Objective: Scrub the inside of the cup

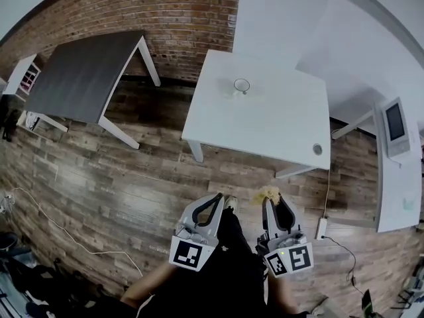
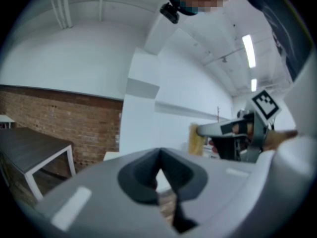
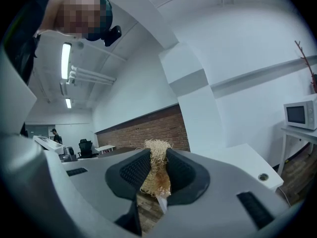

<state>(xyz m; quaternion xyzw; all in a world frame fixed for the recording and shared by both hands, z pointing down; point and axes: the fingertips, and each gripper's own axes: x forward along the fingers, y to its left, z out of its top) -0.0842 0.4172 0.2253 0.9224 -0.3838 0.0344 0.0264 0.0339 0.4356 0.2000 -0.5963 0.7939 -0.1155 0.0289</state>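
A clear glass cup (image 1: pixel 242 85) stands upright near the far side of the white table (image 1: pixel 278 124), well ahead of both grippers. Both are held low over the wooden floor, short of the table's near edge. My left gripper (image 1: pixel 217 199) is shut with nothing between its jaws (image 2: pixel 159 156). My right gripper (image 1: pixel 277 199) is shut on a pale, fibrous scrubber (image 3: pixel 155 175), whose tuft sticks out past the fingertips (image 1: pixel 267 193). The left gripper view shows the right gripper (image 2: pixel 233 132) with the scrubber (image 2: pixel 196 139) beside it. No cup appears in either gripper view.
A dark grey table (image 1: pixel 86 71) stands at the left by the brick wall (image 1: pixel 179 12). A white shelf with a microwave (image 1: pixel 395 121) is at the right. A power strip (image 1: pixel 322 227) and a cable (image 1: pixel 66 234) lie on the floor. The white table has a grommet hole (image 1: pixel 317 149).
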